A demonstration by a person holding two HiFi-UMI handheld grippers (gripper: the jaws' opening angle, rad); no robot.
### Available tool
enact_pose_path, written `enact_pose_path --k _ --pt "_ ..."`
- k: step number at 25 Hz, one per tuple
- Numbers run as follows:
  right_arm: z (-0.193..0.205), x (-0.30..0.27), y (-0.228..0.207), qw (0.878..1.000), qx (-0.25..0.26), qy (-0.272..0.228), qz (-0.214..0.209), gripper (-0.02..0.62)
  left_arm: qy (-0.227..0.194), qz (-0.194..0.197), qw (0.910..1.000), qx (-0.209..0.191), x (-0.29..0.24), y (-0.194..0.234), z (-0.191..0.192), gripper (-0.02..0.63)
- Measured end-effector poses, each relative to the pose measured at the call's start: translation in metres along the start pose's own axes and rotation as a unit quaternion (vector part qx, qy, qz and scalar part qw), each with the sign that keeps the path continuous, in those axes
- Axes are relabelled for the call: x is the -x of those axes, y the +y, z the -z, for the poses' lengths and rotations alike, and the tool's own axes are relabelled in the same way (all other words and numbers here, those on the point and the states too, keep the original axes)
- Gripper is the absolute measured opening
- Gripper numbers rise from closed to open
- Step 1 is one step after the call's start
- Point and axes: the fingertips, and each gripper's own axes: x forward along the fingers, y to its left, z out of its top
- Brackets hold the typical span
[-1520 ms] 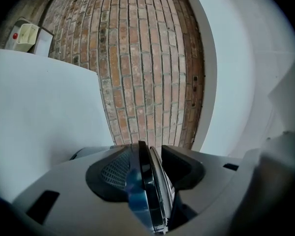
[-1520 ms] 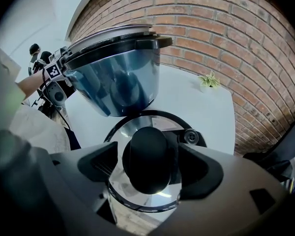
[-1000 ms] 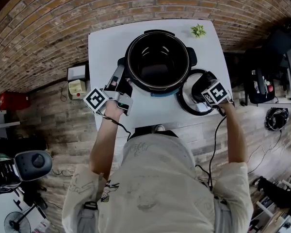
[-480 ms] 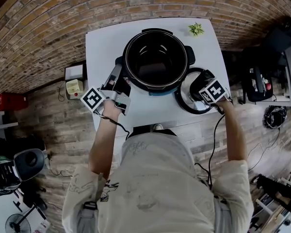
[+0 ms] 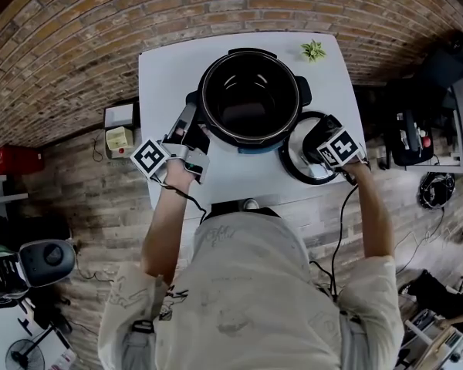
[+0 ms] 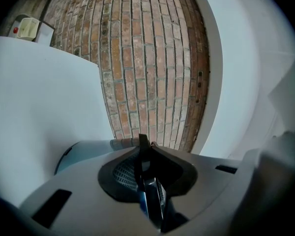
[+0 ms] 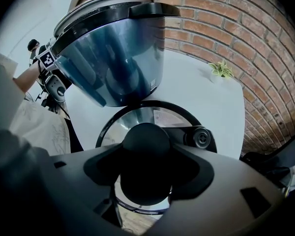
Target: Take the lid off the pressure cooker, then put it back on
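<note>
Both forearms [image 5: 166, 222] reach forward from the body. At 7 o'clock of the cooker [image 7: 113, 63] the left tool [image 6: 146, 154] lies level. Its jaws have just closed to a narrow gap and pinch the cooker's thin dark side handle [image 5: 191, 99]. At 4 o'clock the right tool [image 5: 324, 141] points steeply down, and its jaws have just closed onto the black knob [image 7: 146, 141] of the lid [image 7: 137, 118]. The lid lies flat on the white worktop [image 5: 170, 68], just beside the open cooker. A small plant [image 5: 314, 49] stands at 1 o'clock.
</note>
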Motion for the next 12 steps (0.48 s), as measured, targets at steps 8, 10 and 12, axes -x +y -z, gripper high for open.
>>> enact_pose_path --k 8,10,12 --pt "0.008 0.04 -0.017 1.0 0.005 0.004 0.025 0.291 0.0 0.001 1.0 0.001 -0.001 0.0 0.001 0.074" --pt "0.009 0.058 -0.024 0.999 0.0 0.004 0.037 0.291 0.0 0.001 1.0 0.001 -0.001 0.0 0.0 0.074" --pt "0.007 0.078 -0.031 0.999 -0.002 0.004 0.046 0.291 0.0 0.002 1.0 0.001 -0.001 0.0 0.0 0.074"
